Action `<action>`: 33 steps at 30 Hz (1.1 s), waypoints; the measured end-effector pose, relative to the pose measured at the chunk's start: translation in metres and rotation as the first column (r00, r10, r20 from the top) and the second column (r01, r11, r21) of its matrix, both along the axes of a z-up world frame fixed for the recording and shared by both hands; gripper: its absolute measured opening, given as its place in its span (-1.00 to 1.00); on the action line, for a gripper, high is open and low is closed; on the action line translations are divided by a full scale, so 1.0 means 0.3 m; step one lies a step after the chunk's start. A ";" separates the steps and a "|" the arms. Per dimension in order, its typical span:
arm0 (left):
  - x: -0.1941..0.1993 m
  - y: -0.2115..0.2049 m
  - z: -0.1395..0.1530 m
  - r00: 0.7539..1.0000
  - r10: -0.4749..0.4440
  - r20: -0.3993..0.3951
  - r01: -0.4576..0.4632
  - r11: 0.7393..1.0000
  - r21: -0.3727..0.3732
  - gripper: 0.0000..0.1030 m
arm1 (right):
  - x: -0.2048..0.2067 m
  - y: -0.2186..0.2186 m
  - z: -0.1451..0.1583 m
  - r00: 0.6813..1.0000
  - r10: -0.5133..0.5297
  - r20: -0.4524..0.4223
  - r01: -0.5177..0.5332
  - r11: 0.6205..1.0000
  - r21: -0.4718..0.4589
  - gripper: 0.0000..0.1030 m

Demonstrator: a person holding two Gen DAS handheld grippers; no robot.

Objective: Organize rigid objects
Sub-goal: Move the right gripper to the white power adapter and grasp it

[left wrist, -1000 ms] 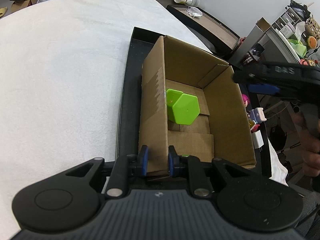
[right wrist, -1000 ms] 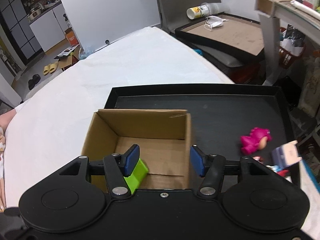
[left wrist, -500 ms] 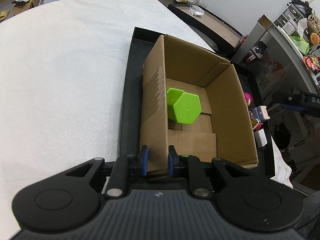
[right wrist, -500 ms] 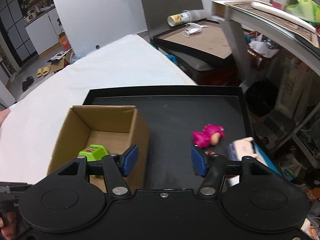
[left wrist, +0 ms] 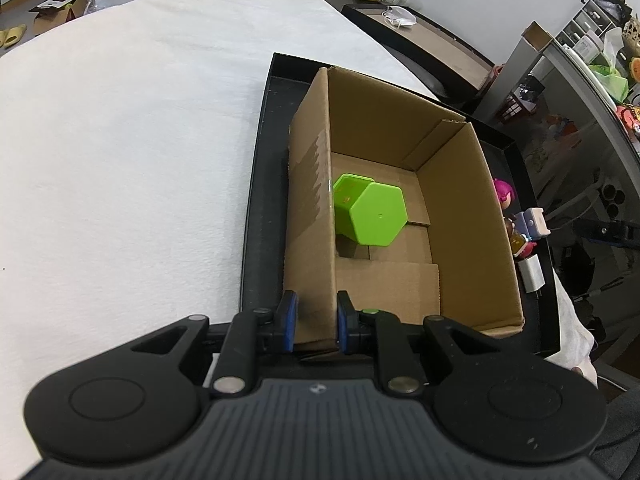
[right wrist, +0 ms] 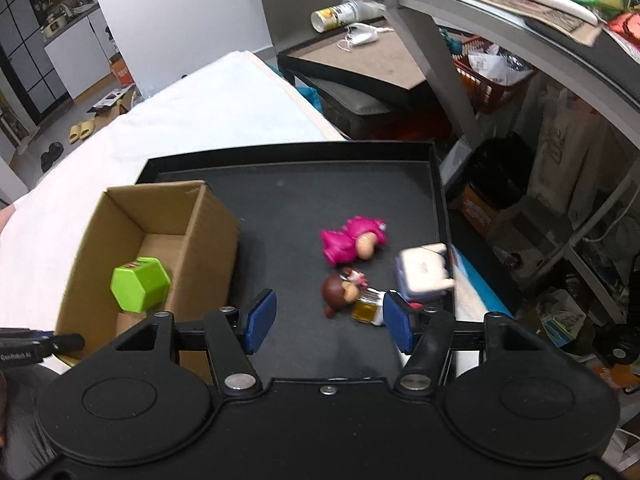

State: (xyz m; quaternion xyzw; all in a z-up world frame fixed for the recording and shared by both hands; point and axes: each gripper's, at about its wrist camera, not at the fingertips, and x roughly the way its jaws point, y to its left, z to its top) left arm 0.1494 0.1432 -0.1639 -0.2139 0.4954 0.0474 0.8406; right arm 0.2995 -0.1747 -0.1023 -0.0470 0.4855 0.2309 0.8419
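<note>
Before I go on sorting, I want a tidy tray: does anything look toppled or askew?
Yes. The pink doll and brown-haired doll lie toppled on the tray; the green block sits tilted in the box.

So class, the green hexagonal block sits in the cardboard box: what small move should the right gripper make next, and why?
Probably ease the right gripper down over the brown-haired figurine: its jaws are open and empty, that toy lies nearest on the black tray, and the left gripper clamps the cardboard box wall.

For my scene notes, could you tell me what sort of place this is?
Probably a lived-in home room: a bed or table under a white cloth, slippers on the floor beside it, and a cluttered shelf unit nearby.
</note>
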 end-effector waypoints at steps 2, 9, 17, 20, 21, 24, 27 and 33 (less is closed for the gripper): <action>0.002 -0.003 0.001 1.000 0.001 -0.004 -0.001 1.000 0.009 -0.63 | 0.014 -0.025 -0.011 1.000 -0.004 -0.012 0.004 1.000 0.000 0.15; 0.005 -0.012 0.003 1.000 0.001 -0.014 -0.001 1.000 0.026 -0.64 | 0.047 -0.099 -0.068 0.999 -0.019 -0.047 0.020 1.000 0.016 0.14; 0.012 -0.024 0.005 1.000 0.005 -0.029 -0.003 0.999 0.053 -0.64 | 0.096 -0.153 -0.159 0.990 -0.006 -0.141 0.017 0.997 0.072 0.13; 0.017 -0.028 0.005 0.999 0.010 -0.038 -0.007 0.998 0.062 -0.63 | 0.125 -0.181 -0.190 0.982 -0.015 -0.187 0.034 0.995 0.099 0.11; 0.020 -0.031 0.005 0.999 0.012 -0.041 -0.009 0.998 0.064 -0.63 | 0.133 -0.186 -0.202 0.981 -0.015 -0.196 0.035 0.994 0.101 0.11; 0.023 -0.040 0.007 0.999 0.017 -0.050 -0.013 0.997 0.078 -0.64 | 0.154 -0.188 -0.235 0.978 -0.005 -0.207 0.024 0.996 0.089 0.11; 0.030 -0.052 0.010 0.998 0.017 -0.057 -0.011 0.995 0.103 -0.64 | 0.173 -0.186 -0.265 0.972 0.006 -0.236 0.016 0.996 0.090 0.10; 0.032 -0.058 0.009 0.998 0.023 -0.065 -0.015 0.993 0.116 -0.64 | 0.192 -0.162 -0.317 0.975 0.025 -0.222 -0.025 1.000 0.000 0.06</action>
